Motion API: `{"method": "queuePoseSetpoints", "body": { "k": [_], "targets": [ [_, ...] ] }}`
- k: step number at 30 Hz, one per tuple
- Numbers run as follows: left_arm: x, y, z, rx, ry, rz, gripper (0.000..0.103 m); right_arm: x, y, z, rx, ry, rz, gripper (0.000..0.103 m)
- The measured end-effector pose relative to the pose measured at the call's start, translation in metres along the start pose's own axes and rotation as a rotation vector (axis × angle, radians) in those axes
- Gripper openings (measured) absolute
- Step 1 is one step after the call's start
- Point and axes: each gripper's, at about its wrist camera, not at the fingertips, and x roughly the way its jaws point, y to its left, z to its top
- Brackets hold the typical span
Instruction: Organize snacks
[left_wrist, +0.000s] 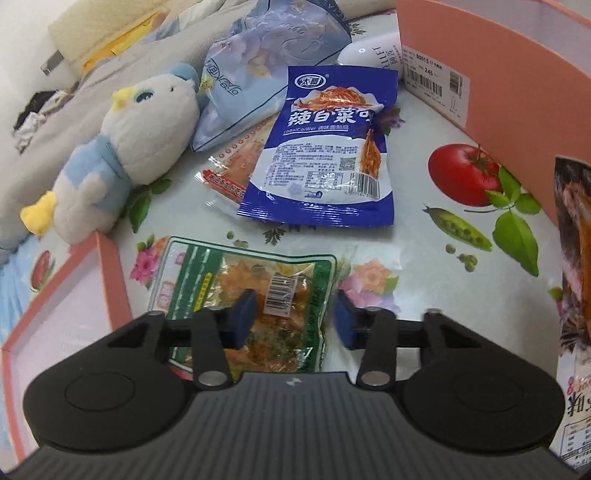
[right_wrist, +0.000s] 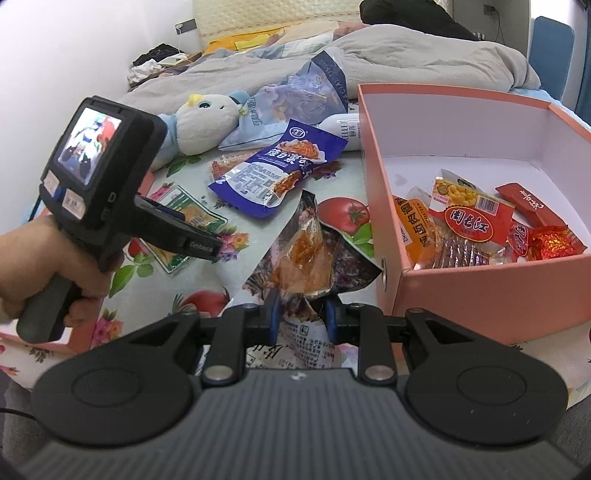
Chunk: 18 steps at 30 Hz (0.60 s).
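A green snack packet (left_wrist: 236, 288) with orange contents lies flat on the flowered tablecloth. My left gripper (left_wrist: 294, 319) is low over it. Its left pad is above the packet and its right pad stands just off the packet's right edge; I see no squeeze, so it reads as open. My right gripper (right_wrist: 303, 317) is shut on a crinkled dark packet (right_wrist: 306, 258) with orange food inside, held up beside the pink box (right_wrist: 443, 92). That box holds several red and orange snacks. A blue packet (left_wrist: 325, 147) lies further back on the table, partly over a clear red one (left_wrist: 232, 173).
A blue-and-white plush toy (left_wrist: 140, 147) lies to the left, a tissue pack (left_wrist: 266, 55) and a white bottle (left_wrist: 369, 51) behind. The pink lid (left_wrist: 55, 332) sits at the near left. A bed with a grey blanket (right_wrist: 406, 48) lies beyond the table. A hand (right_wrist: 33, 266) grips the left tool.
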Motion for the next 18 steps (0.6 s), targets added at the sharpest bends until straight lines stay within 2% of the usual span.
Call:
{"method": "queuePoseSetpoints", "body": {
  "k": [3,6,11,18],
  "targets": [
    [-0.004,0.002,0.001,-0.019,0.007,0.011,0.025,-0.001,-0.001,-0.001,0.005,-0.002,0.000,0.027],
    [-0.008,0.005,0.001,-0.044,0.010,0.018,0.018,-0.003,-0.002,0.000,0.004,-0.007,0.003,0.027],
    [-0.020,0.015,-0.002,-0.120,-0.003,0.012,0.013,-0.008,-0.001,0.001,-0.005,-0.017,0.009,0.027],
    [-0.049,0.033,-0.004,-0.256,-0.053,-0.014,0.011,-0.013,0.003,0.007,-0.039,-0.028,0.022,0.027]
  ]
}}
